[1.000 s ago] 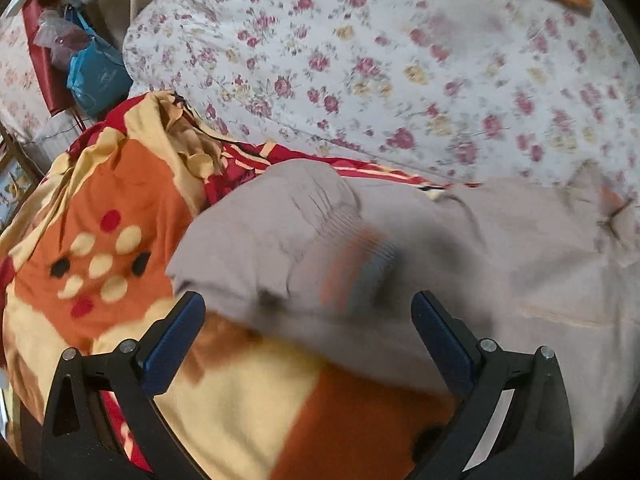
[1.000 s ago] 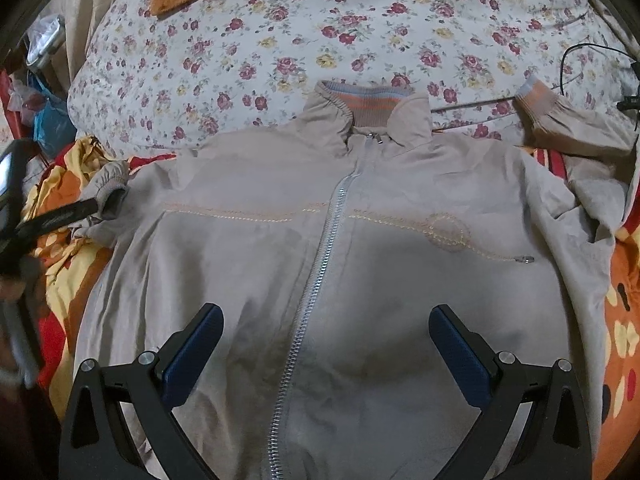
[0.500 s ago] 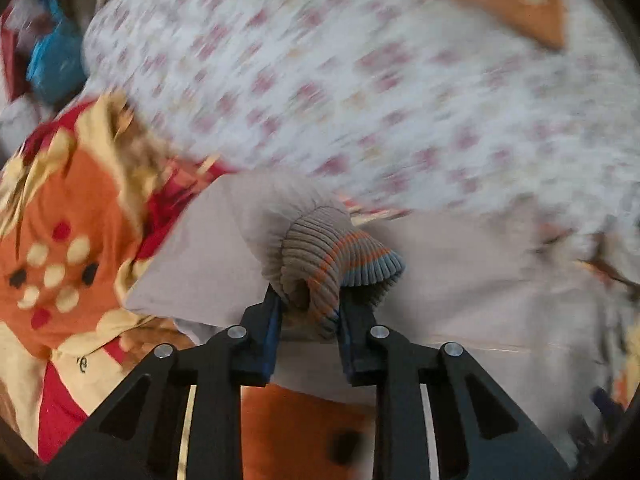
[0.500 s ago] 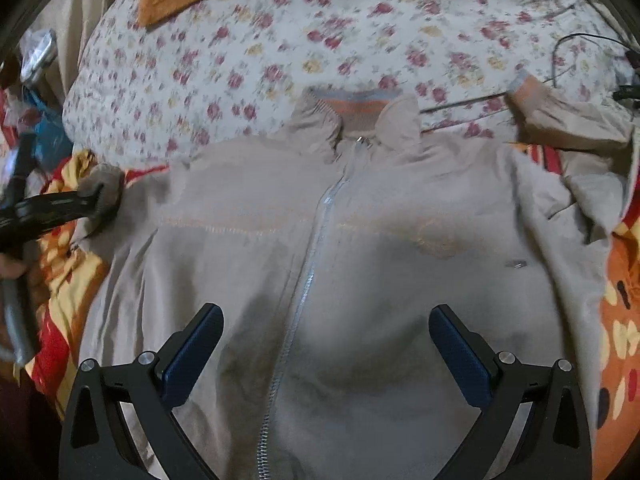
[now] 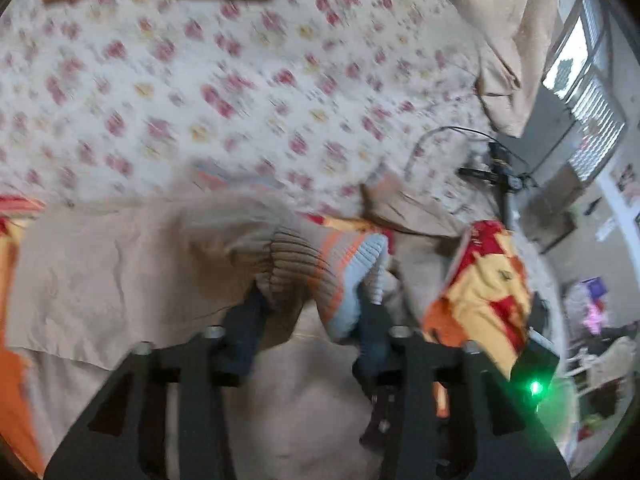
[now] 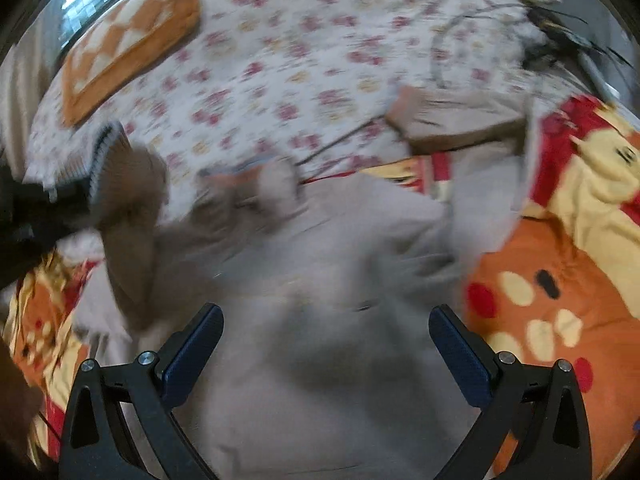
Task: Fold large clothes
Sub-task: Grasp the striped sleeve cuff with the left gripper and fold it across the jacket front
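Observation:
A beige zip jacket (image 6: 328, 280) lies front up on the bed, also seen in the left wrist view (image 5: 100, 264). My left gripper (image 5: 308, 312) is shut on its ribbed sleeve cuff (image 5: 320, 268), which has orange and blue stripes, and holds the sleeve up over the jacket body. In the right wrist view that cuff (image 6: 116, 176) hangs lifted at the left. My right gripper (image 6: 326, 344) is open and empty above the jacket's lower front. The other sleeve (image 6: 456, 120) lies at the upper right. Both views are blurred.
The jacket rests on an orange, red and yellow blanket (image 6: 560, 248) beside a floral quilt (image 6: 300, 52). An orange patterned cushion (image 6: 132, 40) lies at the back. Black cables (image 5: 496, 168) and a window sit at the right.
My left gripper closed on the sleeve cuff and has carried it up and rightward over the jacket. My right gripper has shifted right, still open.

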`<state>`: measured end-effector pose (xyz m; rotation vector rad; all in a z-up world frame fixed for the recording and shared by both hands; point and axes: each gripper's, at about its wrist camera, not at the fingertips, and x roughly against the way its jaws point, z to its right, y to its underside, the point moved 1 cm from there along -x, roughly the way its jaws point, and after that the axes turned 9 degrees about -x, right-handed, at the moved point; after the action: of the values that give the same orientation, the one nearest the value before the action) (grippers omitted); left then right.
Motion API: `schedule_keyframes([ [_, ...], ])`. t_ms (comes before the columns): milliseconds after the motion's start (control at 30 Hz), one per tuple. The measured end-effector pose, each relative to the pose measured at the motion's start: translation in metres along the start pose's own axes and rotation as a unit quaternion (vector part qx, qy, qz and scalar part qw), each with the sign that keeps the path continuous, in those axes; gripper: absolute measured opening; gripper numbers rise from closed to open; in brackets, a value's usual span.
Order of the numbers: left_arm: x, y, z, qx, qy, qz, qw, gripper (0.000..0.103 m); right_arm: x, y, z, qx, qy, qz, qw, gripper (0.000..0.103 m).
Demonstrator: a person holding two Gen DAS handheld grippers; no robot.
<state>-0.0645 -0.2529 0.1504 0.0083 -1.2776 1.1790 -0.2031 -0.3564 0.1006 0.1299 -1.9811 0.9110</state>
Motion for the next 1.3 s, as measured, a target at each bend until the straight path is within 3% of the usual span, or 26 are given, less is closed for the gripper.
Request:
schedule_keyframes([
  [33, 0.002, 0.004, 0.000, 0.002, 0.006, -0.006, 1.0000, 0.060, -0.001, -0.003, 0.010, -0.015, 0.007, 0.001, 1.000, 0.103],
  [133, 0.011, 0.016, -0.011, -0.008, -0.004, -0.025, 0.9997, 0.063, -0.004, -0.009, 0.031, -0.057, 0.004, -0.005, 0.998, 0.103],
  [200, 0.028, 0.025, -0.024, -0.024, -0.033, -0.022, 0.9989, 0.065, -0.006, -0.009, 0.034, -0.070, -0.008, -0.009, 0.997, 0.103],
  [300, 0.055, 0.047, -0.055, -0.038, -0.107, -0.013, 0.9935, 0.073, -0.011, -0.004, 0.026, -0.061, -0.020, -0.011, 0.998, 0.103],
  [400, 0.075, 0.069, -0.101, -0.021, -0.190, -0.014, 0.9815, 0.073, -0.019, 0.005, 0.014, -0.043, -0.037, -0.019, 0.998, 0.103],
  [467, 0.079, 0.082, -0.135, 0.004, -0.246, -0.027, 0.9689, 0.073, -0.030, 0.005, 0.002, -0.025, -0.026, -0.028, 0.999, 0.103],
  [500, 0.078, 0.089, -0.157, 0.023, -0.283, -0.038, 0.9582, 0.073, -0.035, 0.005, -0.001, -0.019, -0.018, -0.030, 0.999, 0.103],
  [567, 0.075, 0.098, -0.178, 0.047, -0.309, -0.046, 0.9489, 0.072, -0.051, 0.003, -0.007, -0.009, 0.006, -0.041, 0.999, 0.103],
  [633, 0.068, 0.107, -0.199, 0.073, -0.311, -0.058, 0.9457, 0.072, -0.069, 0.002, -0.008, -0.018, 0.002, -0.069, 0.997, 0.102],
  [700, 0.061, 0.111, -0.210, 0.088, -0.314, -0.064, 0.9433, 0.072, -0.077, -0.003, -0.011, -0.022, -0.020, -0.069, 0.997, 0.088],
  [733, 0.059, 0.112, -0.212, 0.091, -0.315, -0.065, 0.9426, 0.072, -0.077, -0.008, -0.017, -0.006, -0.025, -0.058, 0.998, 0.049],
  [767, 0.058, 0.114, -0.214, 0.094, -0.315, -0.065, 0.9423, 0.072, -0.077, -0.013, -0.023, 0.014, -0.025, -0.056, 0.998, 0.033],
  [867, 0.061, 0.116, -0.216, 0.100, -0.307, -0.055, 0.9450, 0.072, -0.061, -0.029, -0.033, 0.046, -0.023, -0.013, 0.999, 0.024],
  [967, 0.059, 0.114, -0.211, 0.098, -0.303, -0.049, 0.9467, 0.072, -0.057, -0.039, -0.034, 0.077, 0.033, 0.036, 0.996, 0.026],
  [1000, 0.059, 0.113, -0.208, 0.096, -0.302, -0.047, 0.9471, 0.072, -0.064, -0.041, -0.031, 0.078, 0.045, 0.030, 0.996, 0.030],
  [1067, 0.064, 0.111, -0.198, 0.087, -0.304, -0.038, 0.9480, 0.072, -0.088, -0.042, -0.023, 0.077, 0.066, -0.018, 0.995, 0.053],
  [1133, 0.071, 0.109, -0.189, 0.074, -0.311, -0.025, 0.9472, 0.072, -0.087, -0.042, -0.014, 0.066, 0.064, -0.040, 0.995, 0.054],
  [1233, 0.086, 0.102, -0.180, 0.072, -0.327, 0.000, 0.9423, 0.072, -0.051, -0.041, -0.007, 0.060, 0.062, 0.013, 0.996, 0.069],
  [1300, 0.092, 0.096, -0.178, 0.085, -0.323, 0.014, 0.9425, 0.072, -0.029, -0.039, -0.010, 0.077, 0.080, 0.052, 0.993, 0.070],
])
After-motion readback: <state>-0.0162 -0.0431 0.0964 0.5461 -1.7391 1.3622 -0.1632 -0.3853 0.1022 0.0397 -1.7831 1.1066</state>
